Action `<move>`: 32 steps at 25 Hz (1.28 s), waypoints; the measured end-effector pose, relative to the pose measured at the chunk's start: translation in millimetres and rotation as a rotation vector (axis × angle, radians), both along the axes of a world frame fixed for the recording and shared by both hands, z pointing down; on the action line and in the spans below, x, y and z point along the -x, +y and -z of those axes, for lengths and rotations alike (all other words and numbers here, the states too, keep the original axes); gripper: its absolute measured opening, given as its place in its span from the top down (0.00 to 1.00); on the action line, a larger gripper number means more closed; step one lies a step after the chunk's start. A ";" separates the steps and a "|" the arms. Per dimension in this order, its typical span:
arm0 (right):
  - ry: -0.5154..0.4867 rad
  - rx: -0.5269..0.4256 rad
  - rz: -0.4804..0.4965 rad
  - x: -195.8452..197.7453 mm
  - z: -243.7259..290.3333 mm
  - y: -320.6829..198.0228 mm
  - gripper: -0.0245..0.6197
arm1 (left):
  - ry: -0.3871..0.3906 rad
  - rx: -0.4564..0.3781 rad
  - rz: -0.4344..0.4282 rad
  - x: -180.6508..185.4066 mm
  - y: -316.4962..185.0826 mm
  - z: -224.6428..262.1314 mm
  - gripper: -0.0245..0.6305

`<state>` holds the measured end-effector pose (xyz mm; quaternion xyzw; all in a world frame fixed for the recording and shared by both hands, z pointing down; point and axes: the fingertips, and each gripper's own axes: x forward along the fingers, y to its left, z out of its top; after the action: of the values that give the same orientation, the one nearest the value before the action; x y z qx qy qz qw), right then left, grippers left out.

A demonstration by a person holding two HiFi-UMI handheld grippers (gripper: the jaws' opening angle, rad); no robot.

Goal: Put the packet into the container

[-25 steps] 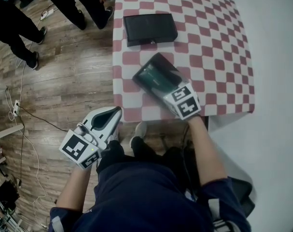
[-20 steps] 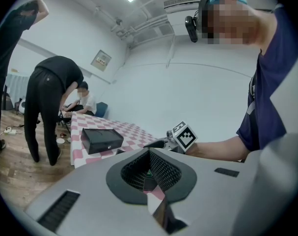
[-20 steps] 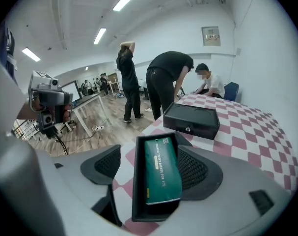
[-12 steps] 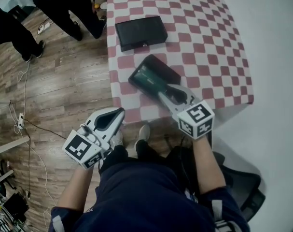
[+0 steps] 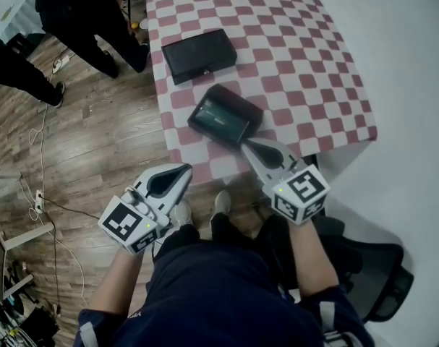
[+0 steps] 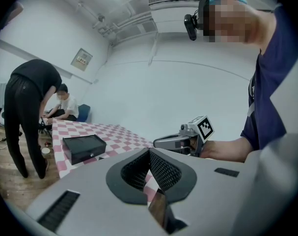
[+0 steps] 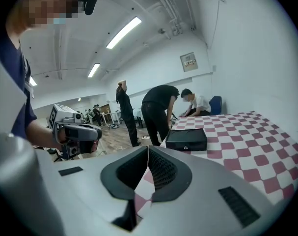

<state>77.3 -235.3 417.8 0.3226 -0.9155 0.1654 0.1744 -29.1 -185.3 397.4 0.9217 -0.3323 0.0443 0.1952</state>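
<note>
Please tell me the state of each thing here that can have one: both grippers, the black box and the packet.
Left gripper: shut, empty.
Right gripper: jaws have just closed, nothing between them.
Black box: lid closed, resting on the table.
Packet: lying flat on the table, free of both grippers, not in the box.

R gripper point(image 5: 246, 147) off packet point(image 5: 220, 118), pulled back to table point(image 5: 313, 63) edge, jaws just closed w/ nothing between, packet left lying there
</note>
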 end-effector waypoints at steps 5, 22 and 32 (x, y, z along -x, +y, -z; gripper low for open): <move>-0.017 -0.021 -0.019 3.3 8.1 22.0 0.93 | -0.003 -0.027 -0.033 -1.1 5.0 11.4 0.93; 0.001 -0.023 -0.095 6.8 11.2 60.0 0.94 | 0.011 -0.060 -0.070 7.7 28.9 26.5 0.93; 0.018 0.002 -0.089 7.8 4.7 64.5 0.94 | 0.008 -0.063 -0.072 9.8 34.9 28.9 0.93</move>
<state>69.5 -170.8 413.1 0.3643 -0.8985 0.1710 0.1754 -38.8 -150.3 368.5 0.9389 -0.2994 0.0370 0.1658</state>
